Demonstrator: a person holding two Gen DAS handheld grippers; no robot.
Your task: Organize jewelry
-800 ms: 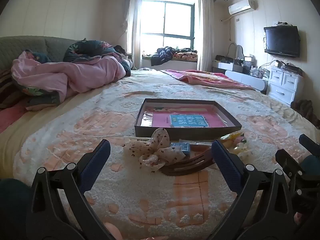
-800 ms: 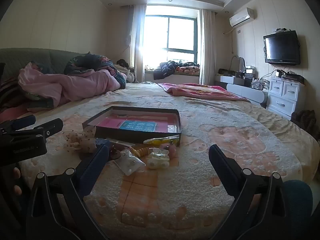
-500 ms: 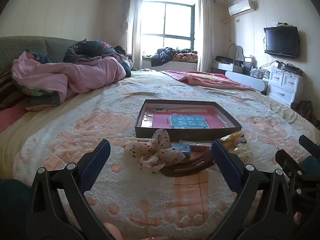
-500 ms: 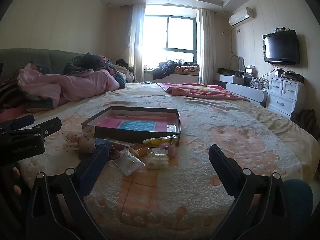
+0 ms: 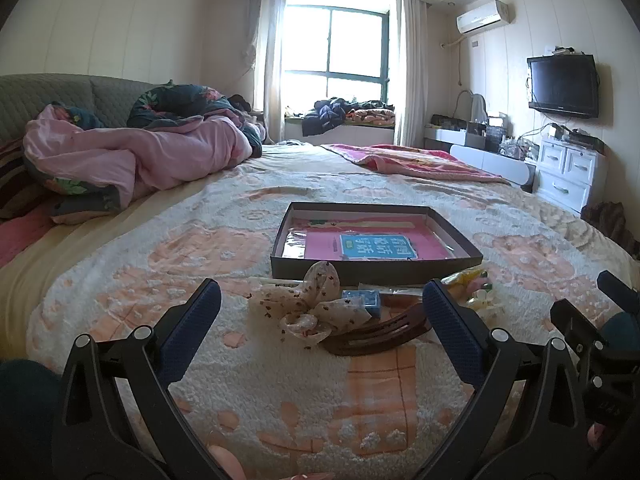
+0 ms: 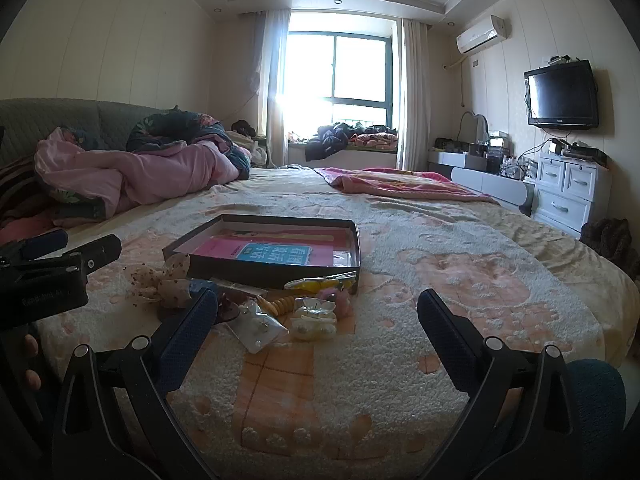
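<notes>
On the nubbly cream-and-peach bedspread [image 5: 280, 380], one shallow dark cardboard tray [image 5: 376, 266] sits just beyond a loose pile: one spotted fabric bow [image 5: 310, 304], one curved brown comb [image 5: 376, 330], one clear packet [image 6: 260, 326]. Left tongs [image 5: 320, 312] and right tongs [image 6: 316, 316] are spread wide and empty, just short of the pile.
</notes>
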